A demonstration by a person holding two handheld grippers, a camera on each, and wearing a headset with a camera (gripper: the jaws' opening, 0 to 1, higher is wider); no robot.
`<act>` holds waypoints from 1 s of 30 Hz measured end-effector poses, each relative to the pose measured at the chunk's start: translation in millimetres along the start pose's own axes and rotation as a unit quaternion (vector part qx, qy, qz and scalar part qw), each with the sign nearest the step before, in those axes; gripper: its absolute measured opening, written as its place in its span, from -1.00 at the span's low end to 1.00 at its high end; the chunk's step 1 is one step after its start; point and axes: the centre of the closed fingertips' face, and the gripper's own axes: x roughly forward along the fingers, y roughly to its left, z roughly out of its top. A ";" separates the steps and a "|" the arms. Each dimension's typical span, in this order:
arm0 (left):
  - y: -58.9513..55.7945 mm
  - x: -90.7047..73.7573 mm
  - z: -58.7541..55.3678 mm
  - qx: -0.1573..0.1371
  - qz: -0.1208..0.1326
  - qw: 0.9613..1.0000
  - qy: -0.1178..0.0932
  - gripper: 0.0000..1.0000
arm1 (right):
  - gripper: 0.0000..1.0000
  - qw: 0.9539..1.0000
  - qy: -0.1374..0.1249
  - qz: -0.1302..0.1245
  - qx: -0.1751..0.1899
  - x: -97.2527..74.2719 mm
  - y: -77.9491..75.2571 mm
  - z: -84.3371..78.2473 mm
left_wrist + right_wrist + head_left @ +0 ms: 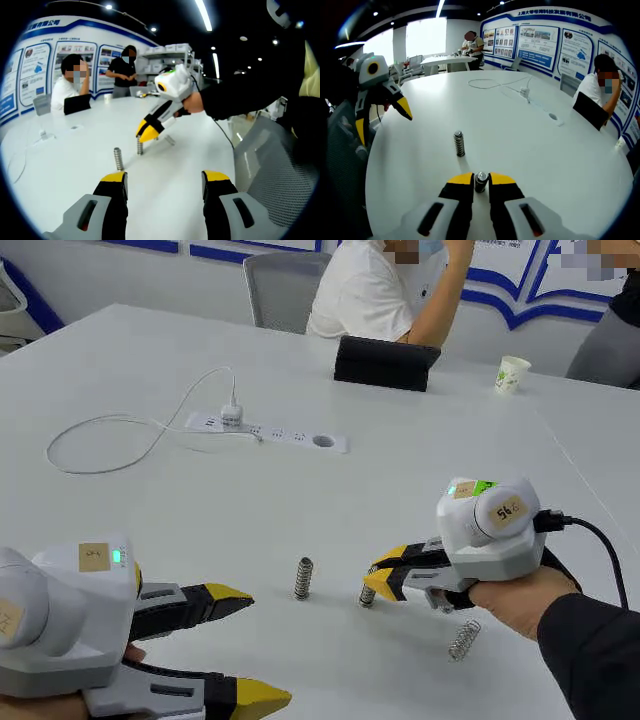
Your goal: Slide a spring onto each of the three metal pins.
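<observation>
Head view shows the right gripper (373, 582) closed on a spring (367, 596) standing on the table (420, 470), while the left gripper (258, 650) hovers wide open and empty.

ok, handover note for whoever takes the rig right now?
Left gripper: open, holding nothing, low over the table.
Right gripper: shut on the held spring, which is upright on the table.
Standing spring: upright between the two grippers, touching neither, seemingly on its pin.
Loose spring: lying flat by the right hand.
Done: probably one. Left: seat the held spring, then the loose spring; I can't make out its pin.
</observation>
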 end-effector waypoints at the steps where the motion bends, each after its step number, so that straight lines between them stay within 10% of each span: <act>1: -0.2 0.2 0.2 0.000 0.000 1.000 0.000 0.22 | -0.72 1.000 -0.001 -0.001 0.000 -0.3 -0.2 0.0; 30: -3.1 2.1 3.4 0.005 -0.005 1.000 0.001 0.21 | -0.65 0.999 -0.022 -0.033 0.024 -40.9 -9.6 -9.2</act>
